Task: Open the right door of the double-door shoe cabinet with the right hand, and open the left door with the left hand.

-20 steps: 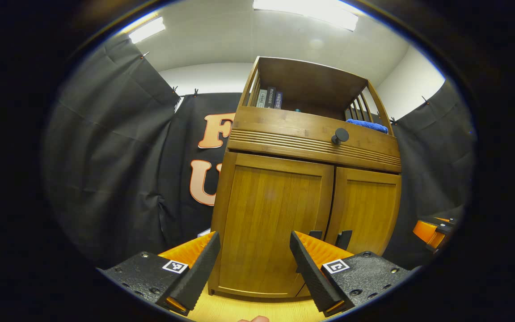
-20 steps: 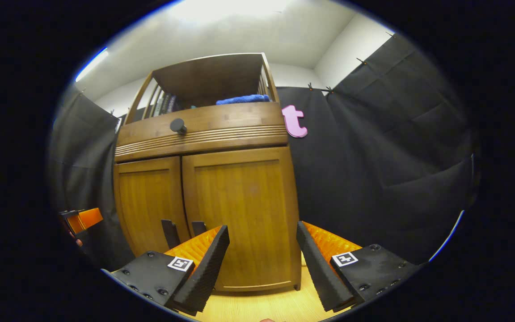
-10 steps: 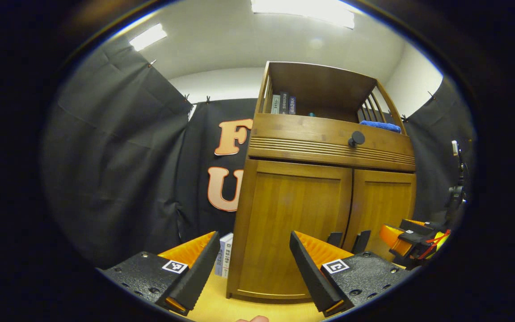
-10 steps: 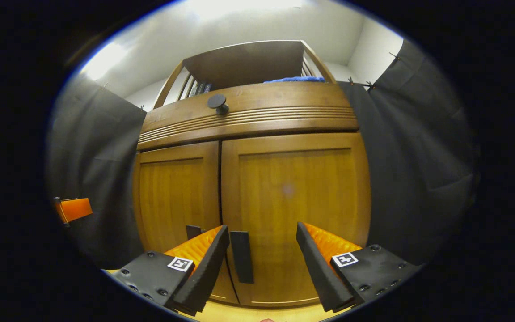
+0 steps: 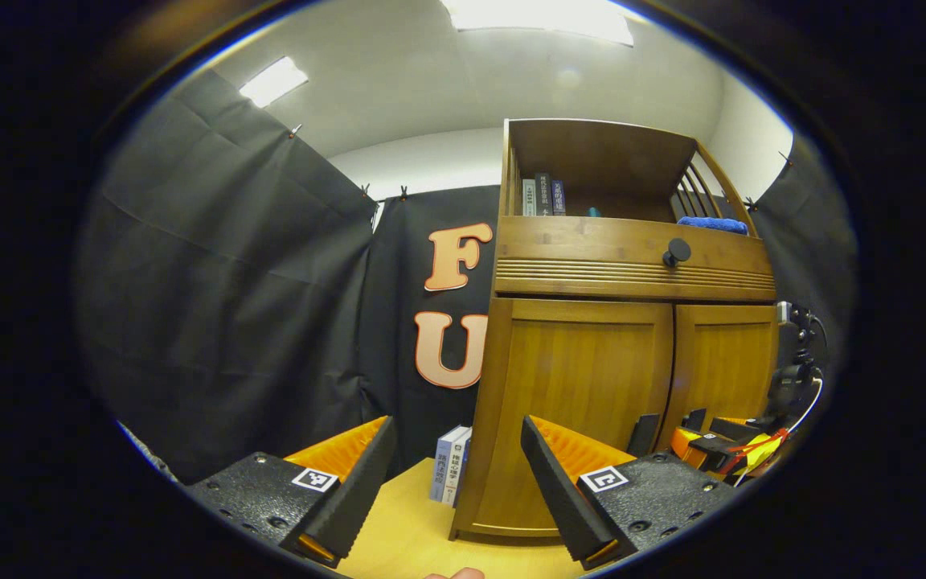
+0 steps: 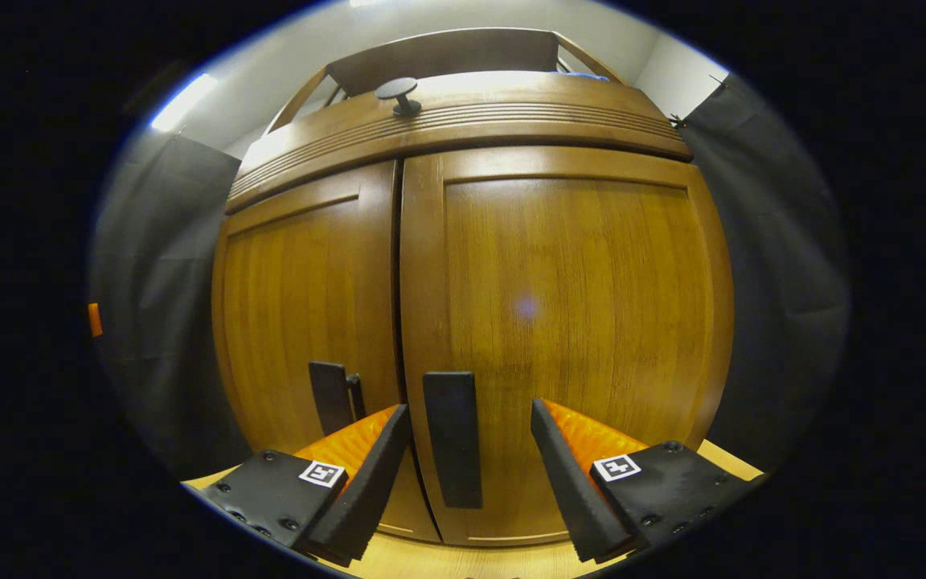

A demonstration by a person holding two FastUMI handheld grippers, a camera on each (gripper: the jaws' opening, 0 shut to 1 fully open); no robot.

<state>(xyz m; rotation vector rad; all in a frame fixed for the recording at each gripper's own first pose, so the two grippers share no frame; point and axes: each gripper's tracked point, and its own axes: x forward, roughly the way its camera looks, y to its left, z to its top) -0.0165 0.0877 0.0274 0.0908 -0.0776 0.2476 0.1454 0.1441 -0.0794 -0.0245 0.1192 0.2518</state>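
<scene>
The wooden shoe cabinet (image 5: 632,265) stands at the right of the left gripper view with both doors closed. My left gripper (image 5: 457,422) is open and holds nothing, short of the cabinet's left front corner. The left door (image 5: 583,386) carries a dark handle (image 5: 644,434) at its lower inner edge. In the right gripper view the right door (image 6: 575,289) is very near. Its dark vertical handle (image 6: 452,438) stands between the fingers of my open right gripper (image 6: 468,410), with a gap on each side. The left door's handle (image 6: 330,398) is just to the left.
A round drawer knob (image 6: 399,88) sticks out above the doors. Books (image 5: 543,197) and a blue cloth (image 5: 712,225) lie on the top shelf. More books (image 5: 451,474) stand on the light wooden floor left of the cabinet. Black cloth walls surround it.
My right gripper has moved in close to the cabinet, bringing the right door's handle between its fingers. My left gripper has drifted left, so the cabinet sits farther right in its view.
</scene>
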